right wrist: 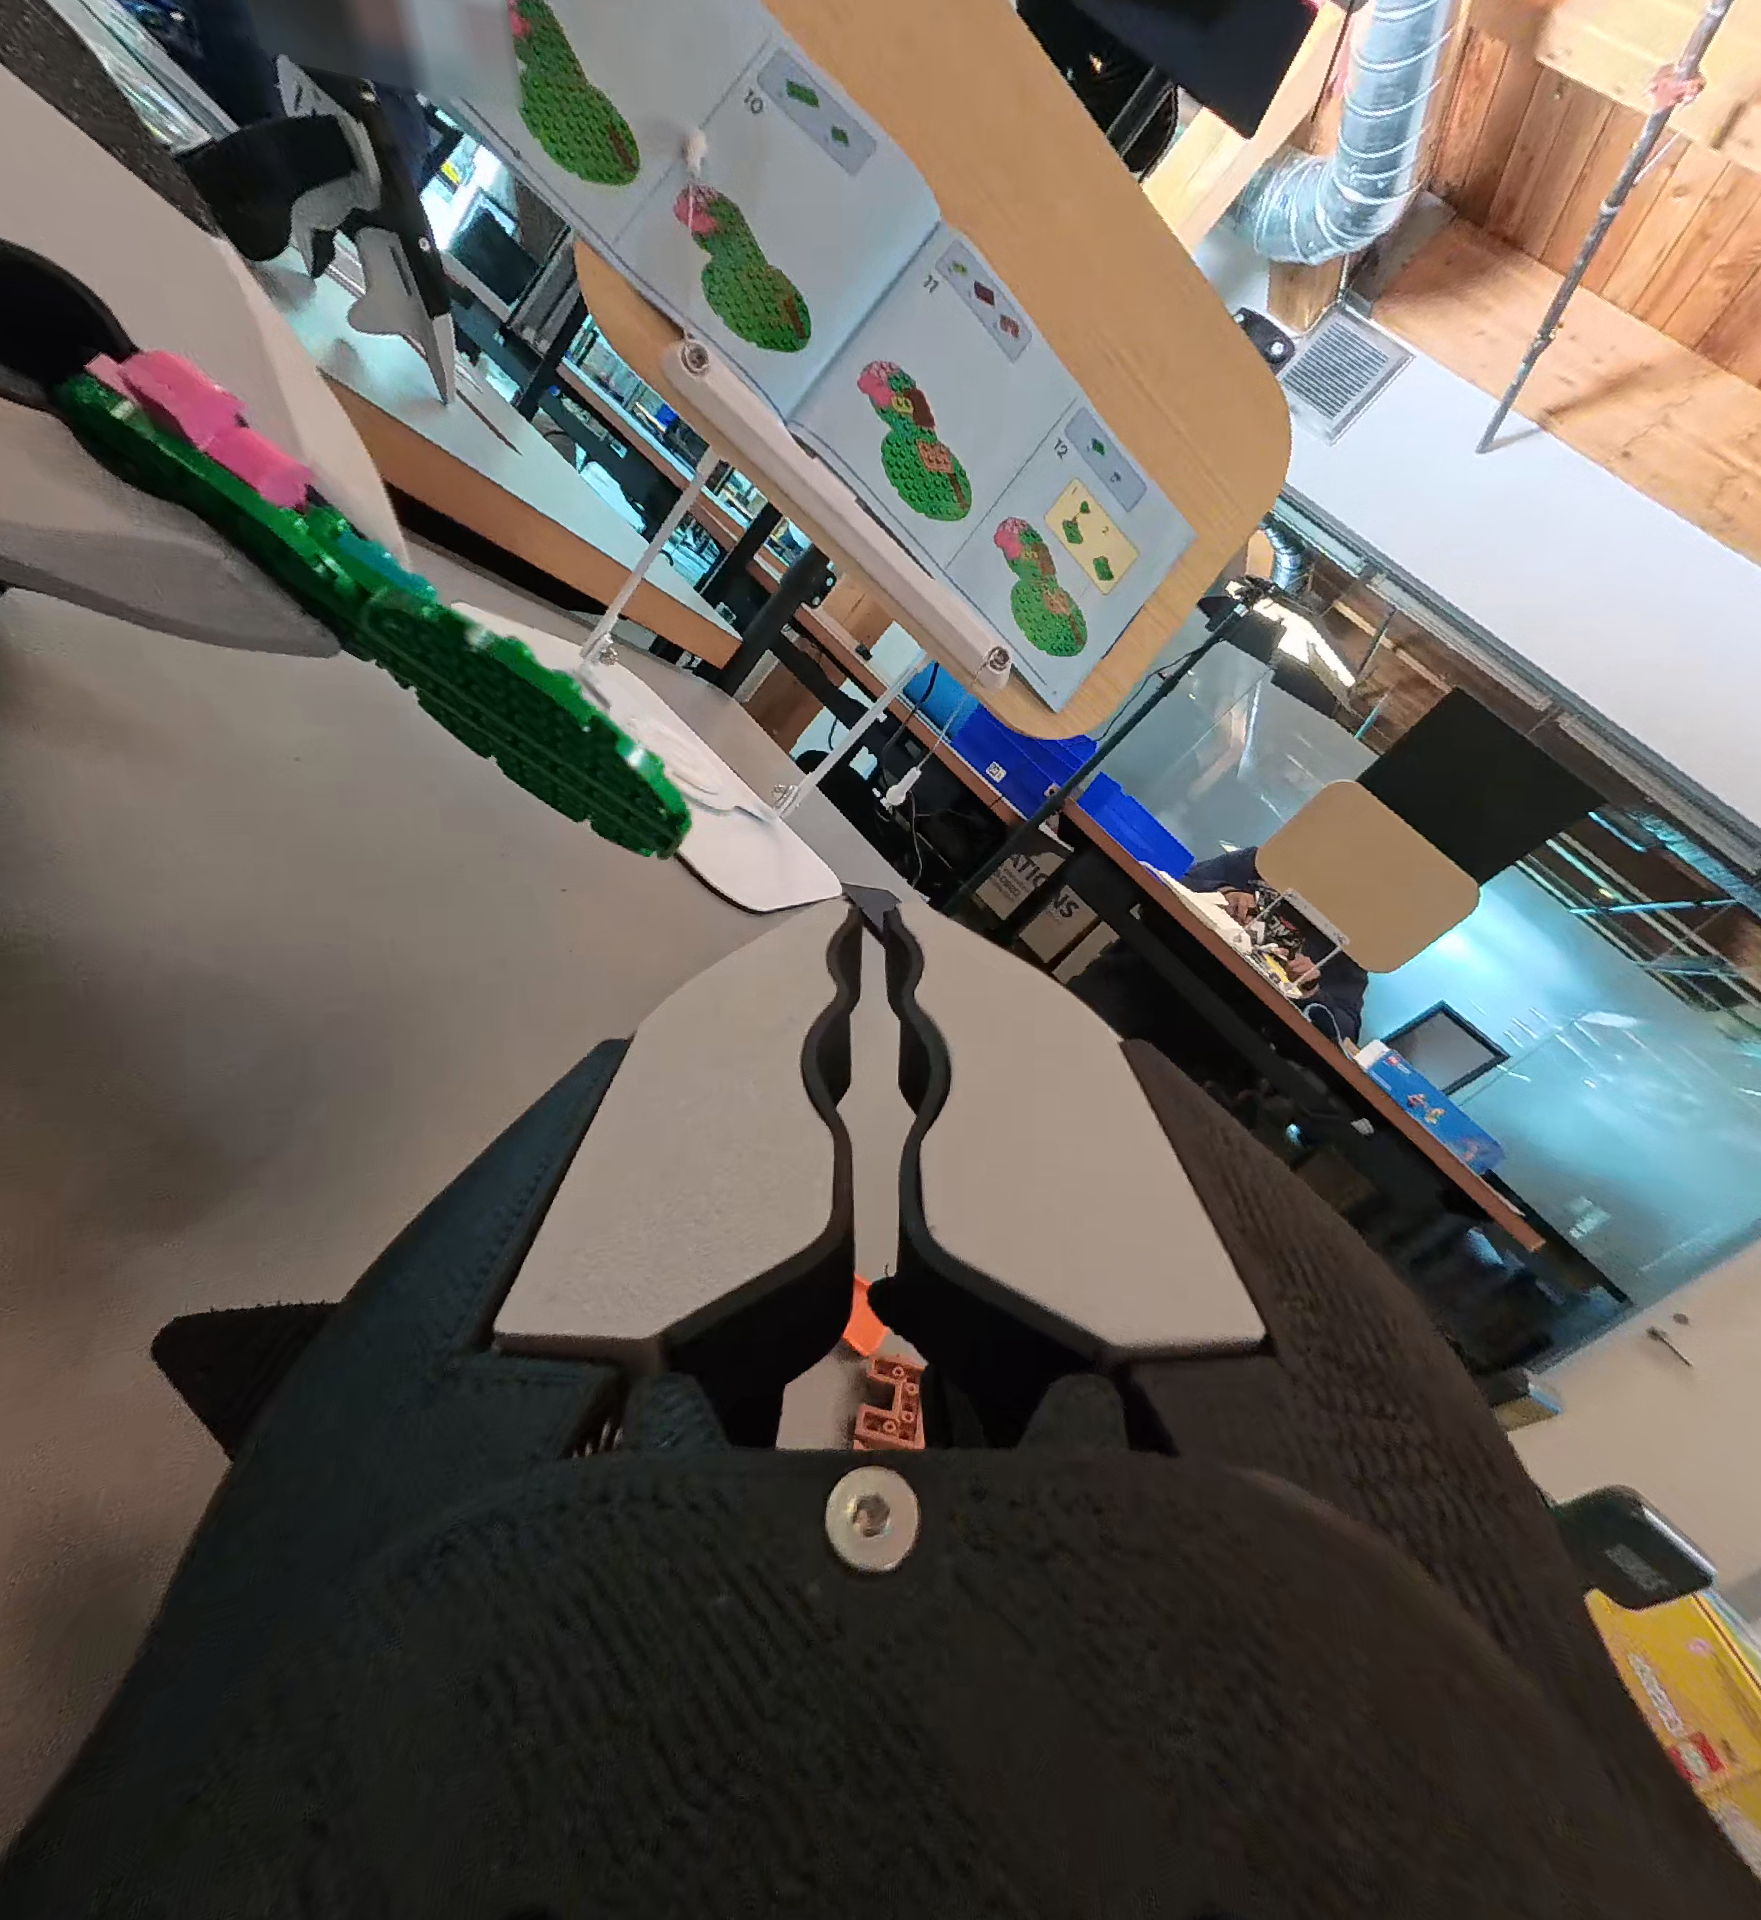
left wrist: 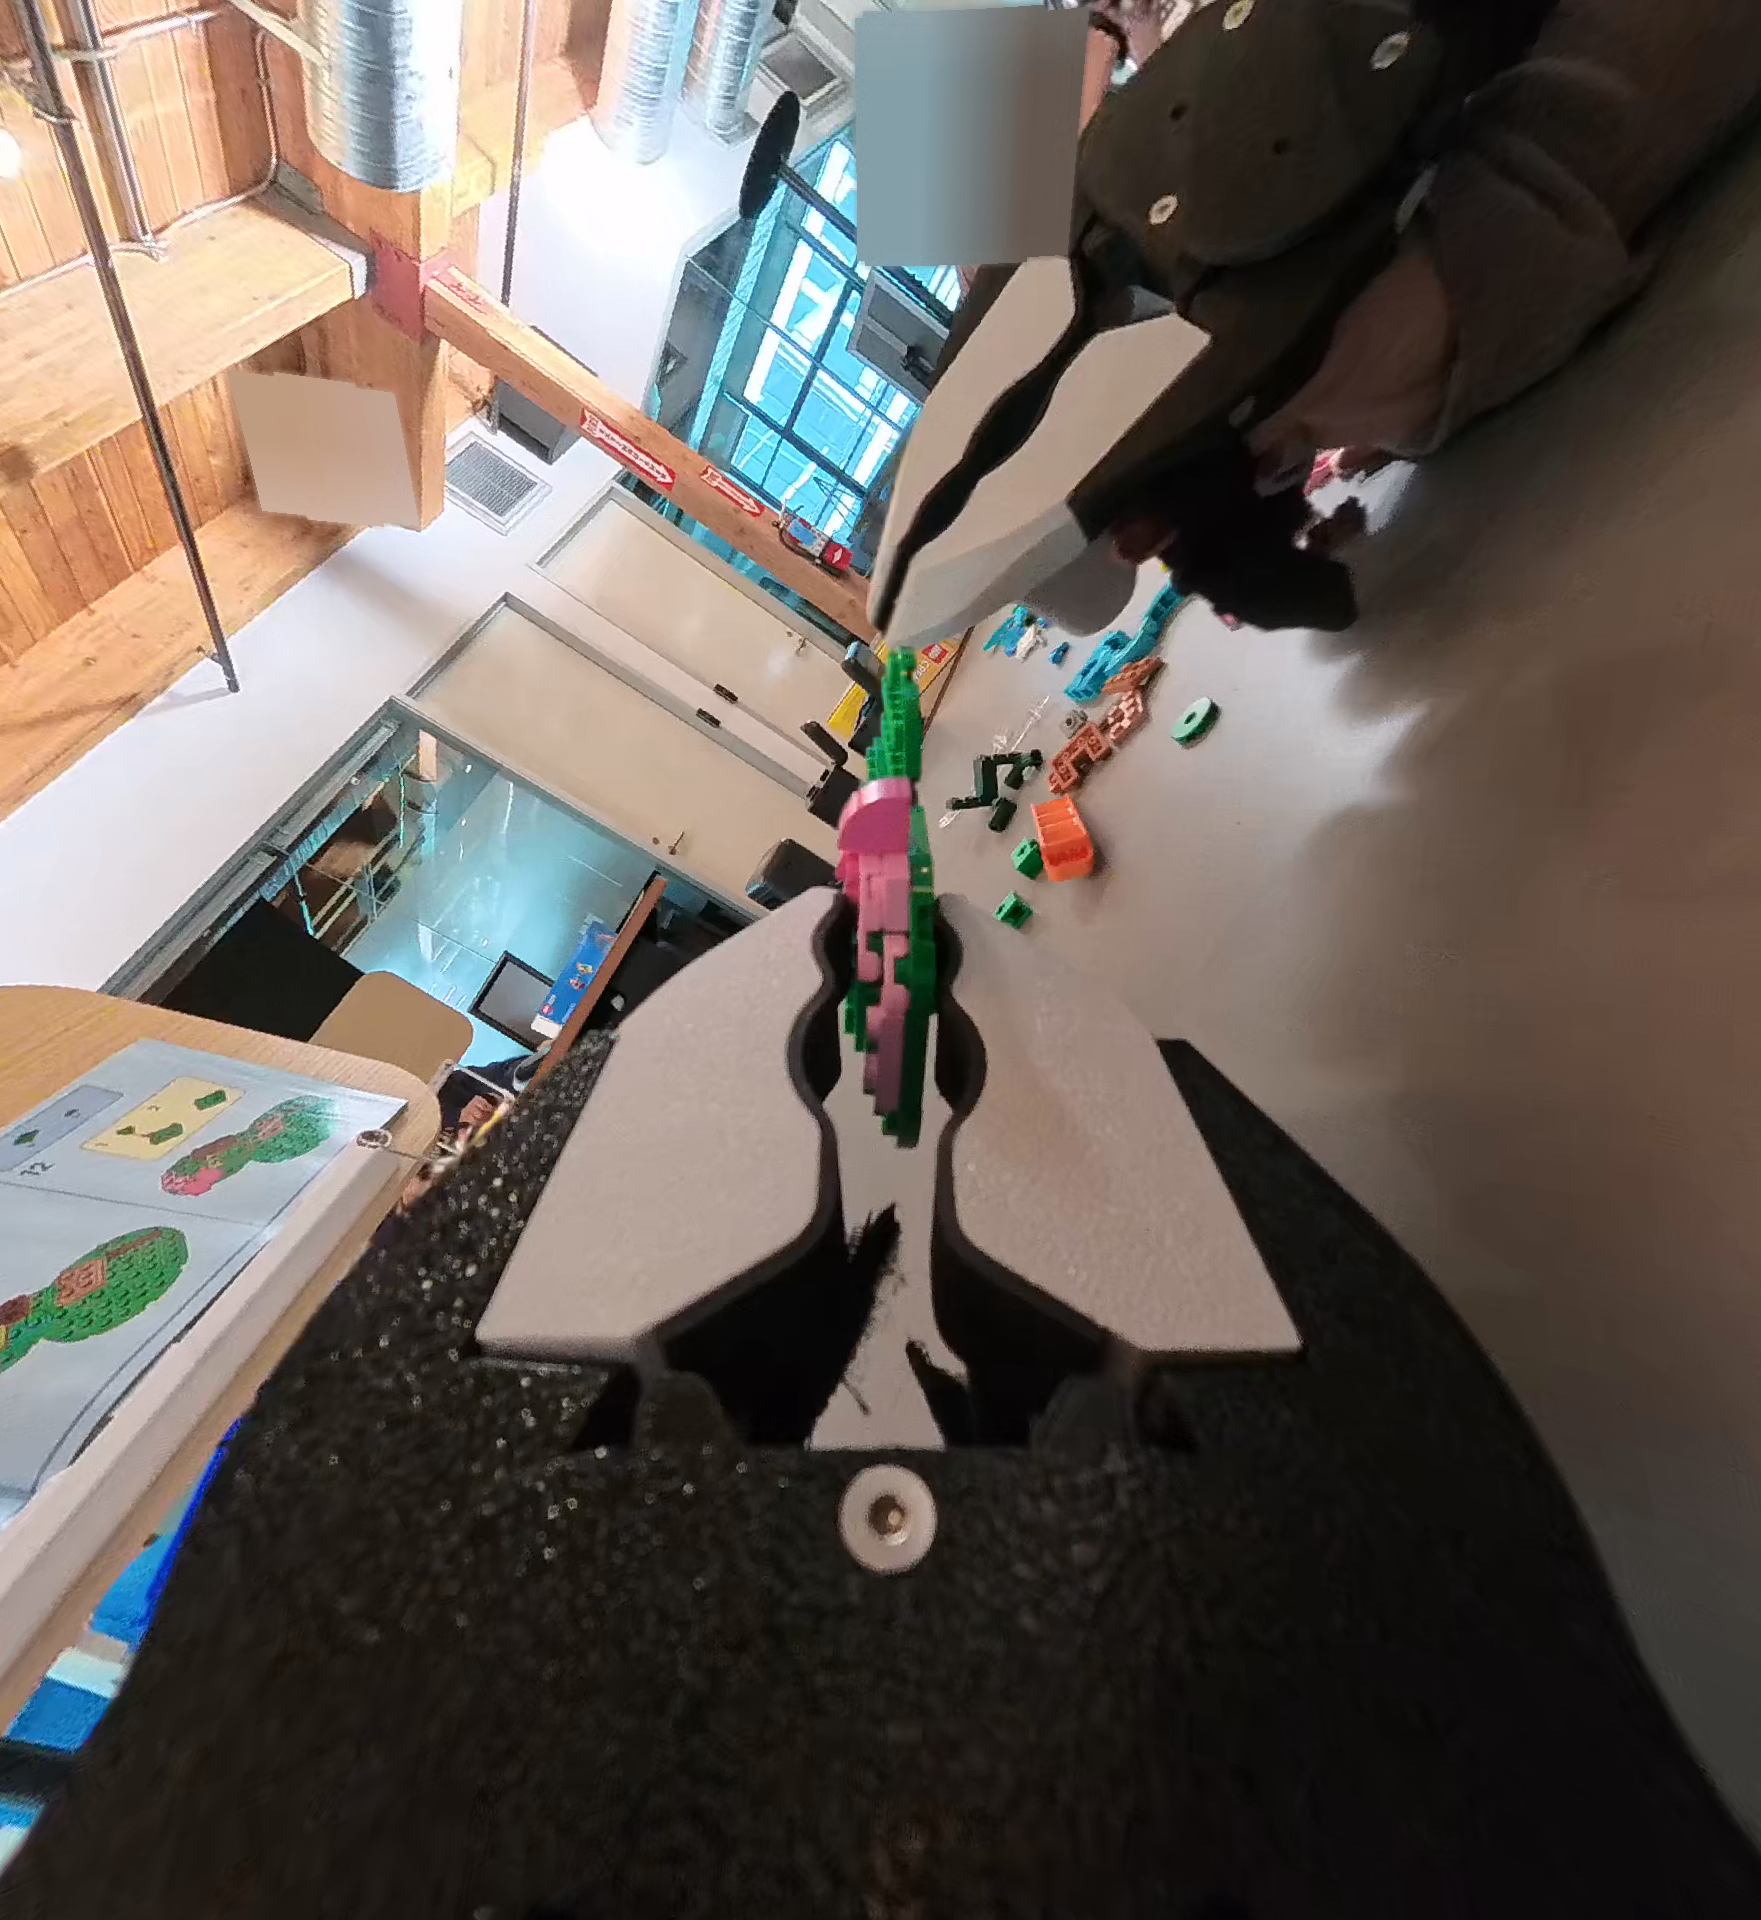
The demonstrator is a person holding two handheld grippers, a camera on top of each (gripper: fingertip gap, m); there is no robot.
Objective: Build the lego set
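Note:
My left gripper [left wrist: 881,914] is shut on a green lego plate [left wrist: 902,727] with pink bricks [left wrist: 871,821] on it, held edge-on above the grey table [left wrist: 1478,1039]. In the right wrist view the plate [right wrist: 543,727] sticks out from the left gripper's fingers [right wrist: 107,551], pink bricks [right wrist: 190,400] near them. My right gripper [right wrist: 871,920] is nearly closed, with a small dark piece [right wrist: 871,902] at its tips. In the left wrist view its tips [left wrist: 881,621] are right at the far end of the plate.
An open instruction booklet [right wrist: 855,343] sits on a wooden stand, also in the left wrist view [left wrist: 76,1226]. Loose pieces lie on the table: orange [left wrist: 1063,842], brown [left wrist: 1094,743], teal [left wrist: 1115,655], dark green [left wrist: 1001,779], a green round one [left wrist: 1195,719]. A yellow box [right wrist: 1728,1745] lies at the right. Tip to tip, the grippers are about 11 cm apart.

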